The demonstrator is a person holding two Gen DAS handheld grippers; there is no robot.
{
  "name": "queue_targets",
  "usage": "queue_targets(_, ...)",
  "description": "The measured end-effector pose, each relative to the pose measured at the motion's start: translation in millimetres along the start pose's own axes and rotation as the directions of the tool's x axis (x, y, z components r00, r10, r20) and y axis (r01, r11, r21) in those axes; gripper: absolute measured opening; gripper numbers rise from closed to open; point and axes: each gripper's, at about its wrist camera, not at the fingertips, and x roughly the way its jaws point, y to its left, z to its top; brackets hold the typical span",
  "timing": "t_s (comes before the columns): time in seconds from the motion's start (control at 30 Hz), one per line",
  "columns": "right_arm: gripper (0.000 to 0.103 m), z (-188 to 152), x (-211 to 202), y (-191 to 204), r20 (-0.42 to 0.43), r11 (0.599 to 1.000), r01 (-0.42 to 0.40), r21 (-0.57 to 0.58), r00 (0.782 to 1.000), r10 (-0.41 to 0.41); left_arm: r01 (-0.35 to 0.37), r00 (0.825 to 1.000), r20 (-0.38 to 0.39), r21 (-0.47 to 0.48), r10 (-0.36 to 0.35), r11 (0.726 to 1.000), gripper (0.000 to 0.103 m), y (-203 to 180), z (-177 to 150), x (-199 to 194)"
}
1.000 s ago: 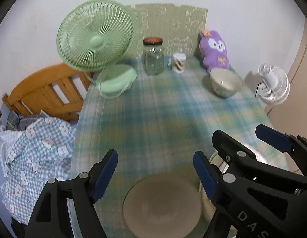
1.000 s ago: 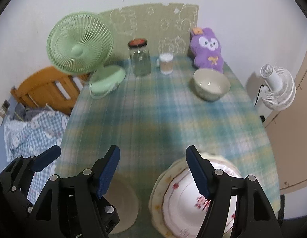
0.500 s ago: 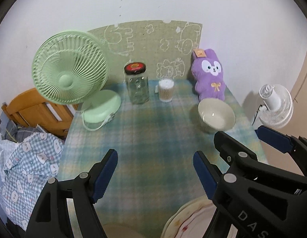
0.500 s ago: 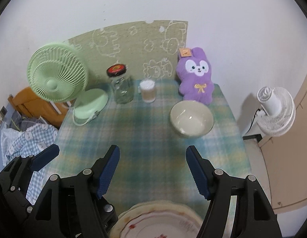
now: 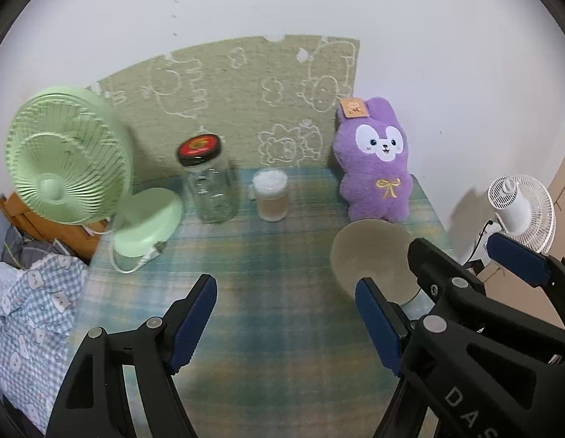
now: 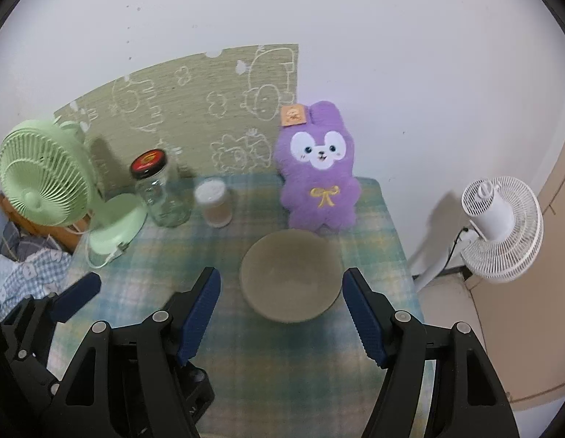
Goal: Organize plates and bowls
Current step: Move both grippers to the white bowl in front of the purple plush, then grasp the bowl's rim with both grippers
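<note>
Beige and empty, a bowl [image 6: 291, 279] sat on the plaid tablecloth [image 6: 282, 357] beyond the right gripper [image 6: 281, 314], whose jaws, like the left gripper's [image 5: 286, 323], gaped empty.

left tool [image 5: 286, 323] open, right tool [image 6: 280, 315] open, side by side

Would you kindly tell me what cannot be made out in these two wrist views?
- Beige ceramic bowl: in the left wrist view, the right tool hides its near right rim.
- Clear glass jar with black lid: contents blurred in both views.
- Plates: outside both views.
</note>
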Motion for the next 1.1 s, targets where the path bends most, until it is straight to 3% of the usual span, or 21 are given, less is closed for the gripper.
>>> queue_targets(0.33, 0.073, 2, 59, -37, -0.006, 1.0, 0.007, 0.028, 1.0, -0.007, -0.026, 0.998, -0.049, 0.0, 0.025, 1.0, 0.08, -33, 6, 66)
queue_targets(0.63, 0.072, 1, 110, -55, -0.064, 0.998, -0.004, 0.057, 0.998, 0.007, -0.039, 0.997, -0.065, 0.036, 0.042, 0.999, 0.075, -47, 10, 111)
queue_targets(0.77, 0.071, -1, 123, -62, -0.069, 0.996, -0.008, 0.084, 0.998, 0.014, -0.038, 0.995, -0.089, 0.04, 0.041, 0.999, 0.064, -49, 11, 127)
queue_targets(0.9, 0.059, -5, 139, -68, -0.098, 0.996, 0.003, 0.092, 0.995, 0.006, -0.031, 0.992, -0.118, 0.056, 0.037, 0.998, 0.047, -51, 9, 141)
queue_targets(1.1, 0.045, -12, 155, -72, -0.144, 0.995, 0.018, 0.096, 0.99, -0.004, -0.016, 0.991, -0.133, 0.073, 0.026, 0.997, 0.034, -54, 4, 153)
